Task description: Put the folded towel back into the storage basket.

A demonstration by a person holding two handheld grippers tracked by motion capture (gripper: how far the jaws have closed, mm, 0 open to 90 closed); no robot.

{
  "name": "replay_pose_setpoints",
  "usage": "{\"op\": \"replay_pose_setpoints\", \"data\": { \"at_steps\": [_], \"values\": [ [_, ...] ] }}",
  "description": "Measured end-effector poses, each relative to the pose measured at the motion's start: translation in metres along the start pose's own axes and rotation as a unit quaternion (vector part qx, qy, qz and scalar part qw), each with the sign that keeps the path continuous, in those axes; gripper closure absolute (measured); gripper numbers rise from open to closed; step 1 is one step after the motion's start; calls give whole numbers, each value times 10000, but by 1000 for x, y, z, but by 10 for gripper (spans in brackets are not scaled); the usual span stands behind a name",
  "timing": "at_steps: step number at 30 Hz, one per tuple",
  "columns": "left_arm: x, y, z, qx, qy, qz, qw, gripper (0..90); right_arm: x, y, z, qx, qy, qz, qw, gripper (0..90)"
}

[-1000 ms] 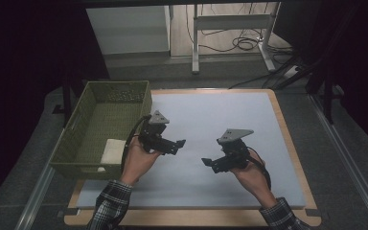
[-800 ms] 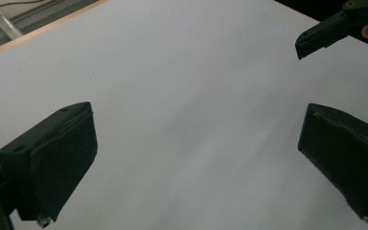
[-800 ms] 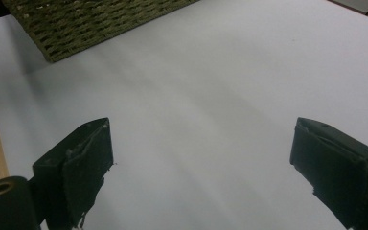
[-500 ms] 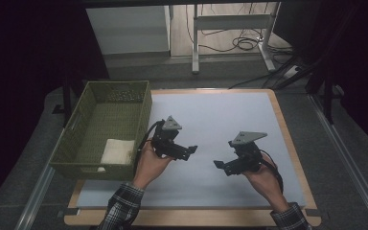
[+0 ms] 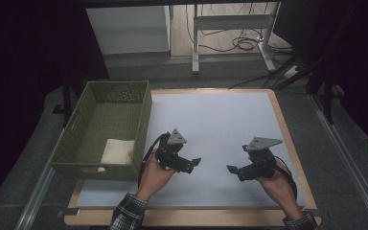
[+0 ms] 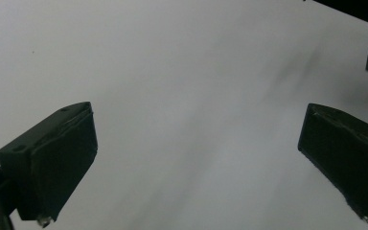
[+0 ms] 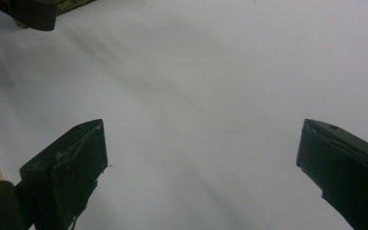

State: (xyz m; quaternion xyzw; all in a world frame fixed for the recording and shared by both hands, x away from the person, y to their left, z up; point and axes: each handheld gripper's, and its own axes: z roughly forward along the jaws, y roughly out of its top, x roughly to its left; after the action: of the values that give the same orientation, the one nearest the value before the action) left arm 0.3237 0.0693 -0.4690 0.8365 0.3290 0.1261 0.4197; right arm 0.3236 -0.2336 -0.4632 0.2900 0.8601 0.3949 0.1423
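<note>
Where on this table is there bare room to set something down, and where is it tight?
The white mat is bare from the green basket across to its right wooden edge, and beyond both tongs. The strip between the left tongs and right tongs is narrow. Inside the basket, a folded white cloth takes the near corner; the far part is free.

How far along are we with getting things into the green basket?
Looks done: a white folded cloth lies inside the green basket at its near end. In hand: nothing; the left gripper and the right gripper are both open over the white mat, pointing toward each other. Left: I see nothing else on the mat to pick up, so probably little or nothing.
</note>
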Motion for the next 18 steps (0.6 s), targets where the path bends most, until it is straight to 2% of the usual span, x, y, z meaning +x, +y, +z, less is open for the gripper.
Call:
{"op": "replay_pose_setpoints", "data": {
  "at_steps": [7,18],
  "values": [
    [-8,-13,-4,13,31,58,10000,2,-5,-15,-11,-10,-82,68,9999,36],
    [-13,-41,-12,20,56,-22,10000,2,-12,-42,-20,-3,-185,232,9996,36]
  ]
}}
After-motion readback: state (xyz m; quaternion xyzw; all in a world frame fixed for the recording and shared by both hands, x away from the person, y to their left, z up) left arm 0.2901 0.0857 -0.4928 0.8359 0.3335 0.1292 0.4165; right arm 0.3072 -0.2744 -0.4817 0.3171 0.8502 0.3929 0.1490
